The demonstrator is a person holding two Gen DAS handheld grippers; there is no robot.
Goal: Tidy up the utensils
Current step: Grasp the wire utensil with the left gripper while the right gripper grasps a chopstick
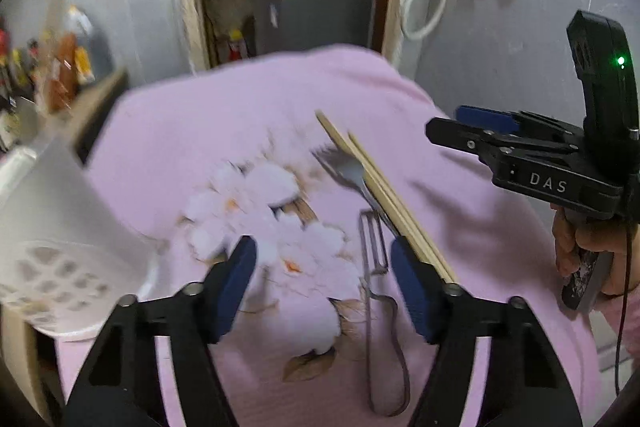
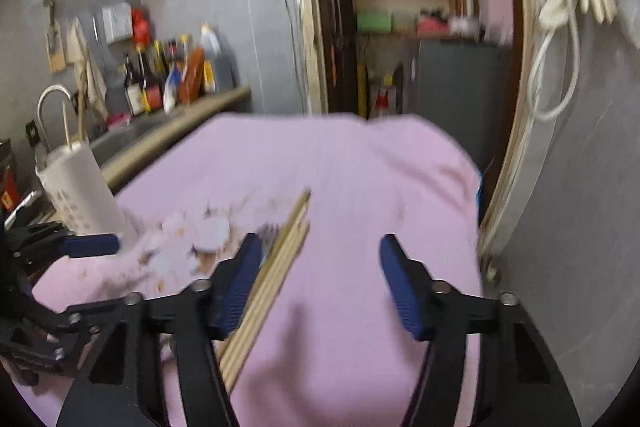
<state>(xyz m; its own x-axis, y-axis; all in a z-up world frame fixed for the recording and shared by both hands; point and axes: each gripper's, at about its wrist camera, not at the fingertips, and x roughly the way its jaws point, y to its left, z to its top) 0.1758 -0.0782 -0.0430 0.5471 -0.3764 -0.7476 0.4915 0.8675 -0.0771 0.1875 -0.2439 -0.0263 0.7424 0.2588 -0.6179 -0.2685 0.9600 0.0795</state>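
— What covers the table?
— A pink tablecloth (image 1: pixel 224 115), soft matt fabric with a printed white flower pattern.
— And the utensils on it?
— The chopsticks (image 1: pixel 372 179) look like pale, unvarnished wood, dull in finish. The fork (image 1: pixel 346 169) beside them is grey metal with a soft sheen, and the peeler (image 1: pixel 374 247) looks like thin bare metal too.
— The holder?
— The utensil holder (image 2: pixel 78 183) is white plastic, smooth, with a perforated base.
— The grippers?
— The left gripper (image 1: pixel 324 285) and right gripper (image 2: pixel 320 285) are matt black plastic; their fingertips (image 1: pixel 416 291) carry blue ribbed pads that look rubbery.
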